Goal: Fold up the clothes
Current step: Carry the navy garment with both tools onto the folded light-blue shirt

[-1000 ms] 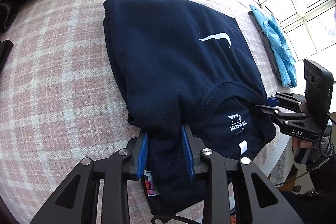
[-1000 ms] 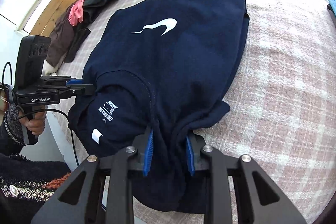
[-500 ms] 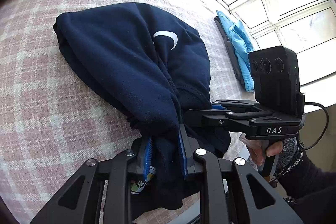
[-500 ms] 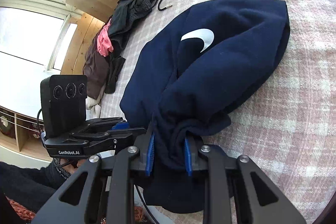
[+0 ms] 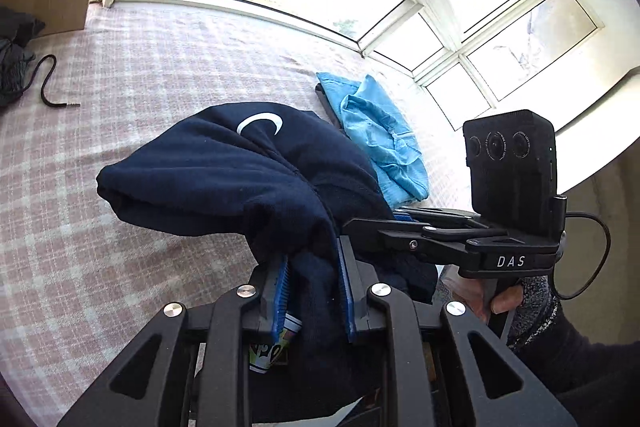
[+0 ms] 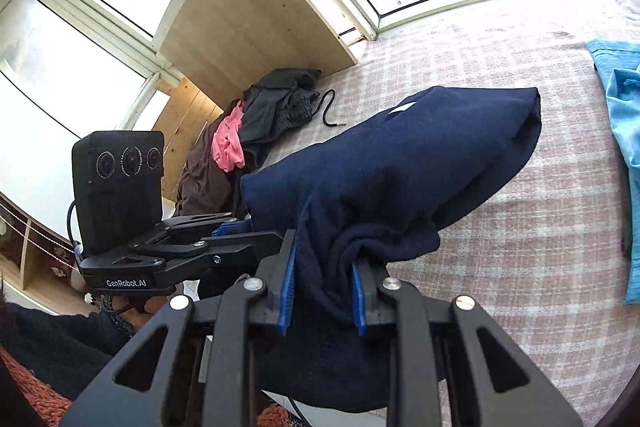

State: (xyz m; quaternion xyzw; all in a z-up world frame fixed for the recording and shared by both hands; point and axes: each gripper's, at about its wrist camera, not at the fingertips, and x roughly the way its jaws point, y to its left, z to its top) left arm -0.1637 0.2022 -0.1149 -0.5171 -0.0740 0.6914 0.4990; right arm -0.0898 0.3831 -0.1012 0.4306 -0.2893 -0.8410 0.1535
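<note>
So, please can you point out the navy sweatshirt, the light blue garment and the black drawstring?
navy sweatshirt point(image 5: 224, 179), left wrist view, on its folded body.
light blue garment point(image 5: 384, 139), left wrist view, on its crumpled middle.
black drawstring point(image 6: 326, 107), right wrist view, on its curve.

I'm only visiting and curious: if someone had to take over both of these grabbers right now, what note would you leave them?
Left gripper: shut on the navy top, near edge.
Right gripper: shut on the same edge.
The top is folded into a bundle, near end raised, far end on the checked blanket.
A blue garment lies folded near the window.
Left: set the top down, then the pile of clothes by the wooden board.
</note>
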